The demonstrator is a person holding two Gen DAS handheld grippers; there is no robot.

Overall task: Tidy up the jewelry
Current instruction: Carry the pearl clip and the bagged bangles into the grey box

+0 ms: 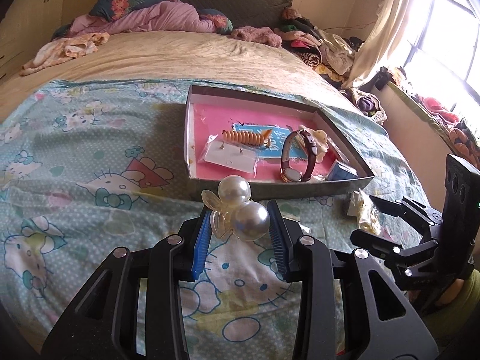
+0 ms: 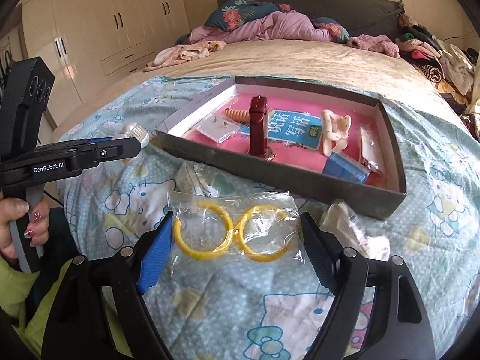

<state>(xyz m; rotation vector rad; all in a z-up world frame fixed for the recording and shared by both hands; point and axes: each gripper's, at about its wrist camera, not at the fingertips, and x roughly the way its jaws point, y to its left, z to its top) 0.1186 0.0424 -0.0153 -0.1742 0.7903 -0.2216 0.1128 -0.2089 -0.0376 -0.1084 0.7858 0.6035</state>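
The left gripper (image 1: 240, 225) is clamped on a pearl hair clip (image 1: 237, 213), its blue pads (image 1: 200, 240) pressing both sides, held above the cartoon-print blanket (image 1: 75, 156) just short of the near wall of the shallow box (image 1: 270, 187); the right gripper (image 2: 237, 240) stands with jaws wide apart around a clear packet of yellow hoop earrings (image 2: 231, 231), which lies flat on the blanket near the box's front edge, touching neither pad; inside the box, on its pink floor, lie a watch with a maroon strap (image 1: 300, 156), an orange spiral hair tie (image 1: 244, 138), a carded pair of studs (image 1: 231, 157), a cream claw clip (image 2: 334, 132) and a small blue box (image 2: 345, 169) by the near right corner.
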